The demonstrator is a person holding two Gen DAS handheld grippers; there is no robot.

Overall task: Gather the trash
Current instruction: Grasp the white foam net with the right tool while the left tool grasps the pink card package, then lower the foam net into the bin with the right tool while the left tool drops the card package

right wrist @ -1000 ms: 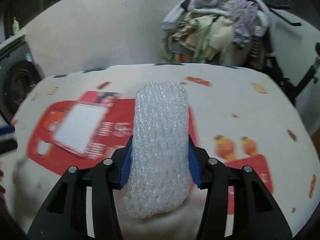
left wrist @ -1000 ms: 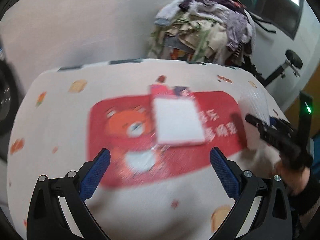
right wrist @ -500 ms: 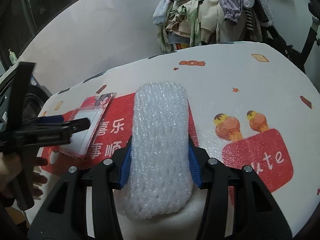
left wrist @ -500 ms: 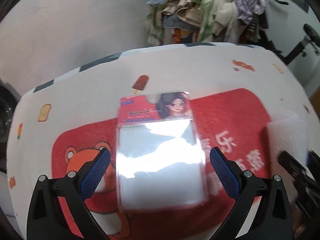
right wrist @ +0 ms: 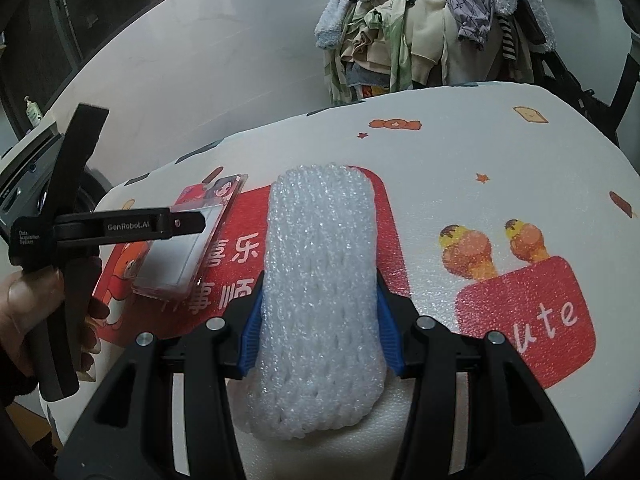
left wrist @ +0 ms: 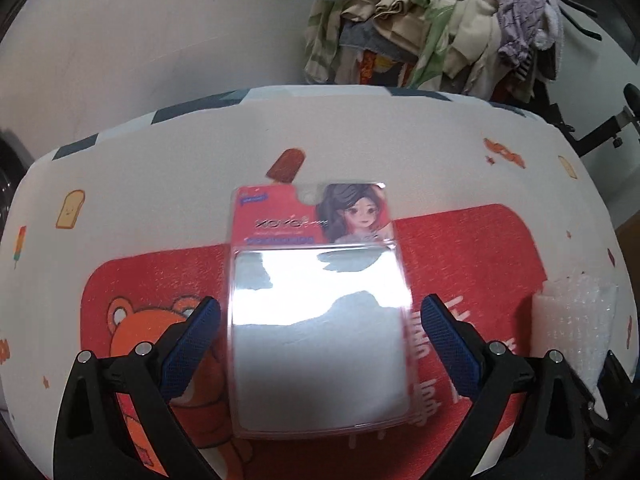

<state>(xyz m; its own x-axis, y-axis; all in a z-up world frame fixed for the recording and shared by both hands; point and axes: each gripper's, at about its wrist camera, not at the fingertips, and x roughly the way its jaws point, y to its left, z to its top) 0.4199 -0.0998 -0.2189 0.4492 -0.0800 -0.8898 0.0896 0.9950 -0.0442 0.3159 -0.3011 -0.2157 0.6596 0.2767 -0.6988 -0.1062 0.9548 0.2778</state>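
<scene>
A clear plastic blister pack with a red card and a cartoon girl lies flat on the red patch of the table mat. My left gripper is open, its blue-padded fingers standing on either side of the pack without touching it. My right gripper is shut on a white foam net sleeve and holds it above the table. The sleeve also shows at the right edge of the left wrist view. In the right wrist view the pack lies under the left gripper.
The table is covered with a white mat printed with cartoons and red patches. A pile of clothes stands behind its far edge. A dark machine stands at the far left beyond the table.
My left gripper has moved forward and down over the blister pack, which now lies between its open fingers. My right gripper still holds the foam sleeve, shifted slightly.
</scene>
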